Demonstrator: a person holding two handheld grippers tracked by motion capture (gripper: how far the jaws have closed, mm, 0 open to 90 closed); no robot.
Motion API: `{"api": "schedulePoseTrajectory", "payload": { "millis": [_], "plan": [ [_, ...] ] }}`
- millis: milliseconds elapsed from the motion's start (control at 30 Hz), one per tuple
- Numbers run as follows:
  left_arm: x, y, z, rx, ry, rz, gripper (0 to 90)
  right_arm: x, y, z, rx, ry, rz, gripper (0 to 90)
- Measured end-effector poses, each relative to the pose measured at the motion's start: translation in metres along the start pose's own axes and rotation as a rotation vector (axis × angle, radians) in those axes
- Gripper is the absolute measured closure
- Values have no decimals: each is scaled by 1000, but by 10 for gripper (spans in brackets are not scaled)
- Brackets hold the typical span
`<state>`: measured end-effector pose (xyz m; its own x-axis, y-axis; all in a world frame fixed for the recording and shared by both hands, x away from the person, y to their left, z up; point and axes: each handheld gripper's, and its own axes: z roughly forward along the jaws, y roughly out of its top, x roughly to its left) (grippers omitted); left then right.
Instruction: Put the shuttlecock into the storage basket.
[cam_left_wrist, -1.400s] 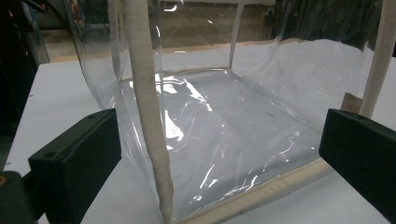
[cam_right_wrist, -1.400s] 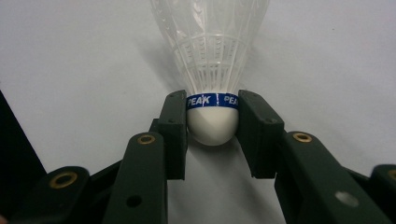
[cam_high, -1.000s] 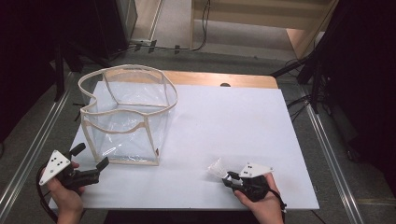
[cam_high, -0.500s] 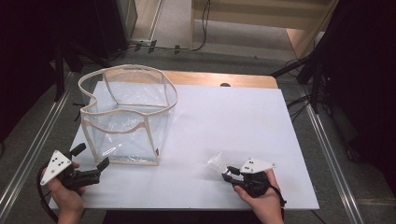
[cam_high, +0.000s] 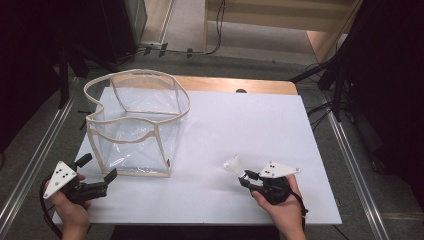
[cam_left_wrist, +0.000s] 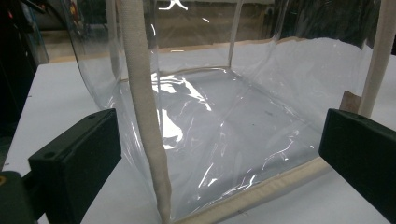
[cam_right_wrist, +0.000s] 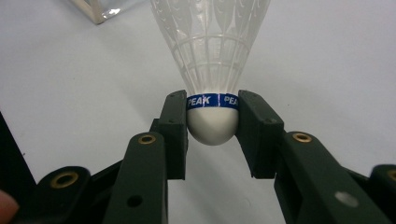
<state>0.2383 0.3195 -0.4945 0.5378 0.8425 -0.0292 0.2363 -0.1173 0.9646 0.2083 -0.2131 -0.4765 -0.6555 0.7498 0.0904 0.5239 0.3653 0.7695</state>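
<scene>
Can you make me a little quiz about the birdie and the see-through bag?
1. True or false: the right gripper is shut on the cork head of the shuttlecock.
2. Which word is printed on the shuttlecock's blue band? A) PEAK B) STAR C) WING
3. In the high view, on which side of the white table does the clear bag stand, and is the left gripper open or shut?

Key
1. True: both pads press on the head.
2. A.
3. The left side, standing upright with its top open; the left gripper's jaws stand wide open facing it.
</scene>
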Motion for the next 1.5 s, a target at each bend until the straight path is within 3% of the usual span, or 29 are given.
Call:
{"api": "schedulePoseTrajectory", "payload": {
  "millis": [767, 1500],
  "plan": [
    [0, 0, 0, 0, 0, 0, 0, -4, 25, -2, -17, 14, -7, 631],
    [0, 0, 0, 0, 0, 2, 0, -5, 37, 0, -34, 29, -7, 631]
  ]
}}
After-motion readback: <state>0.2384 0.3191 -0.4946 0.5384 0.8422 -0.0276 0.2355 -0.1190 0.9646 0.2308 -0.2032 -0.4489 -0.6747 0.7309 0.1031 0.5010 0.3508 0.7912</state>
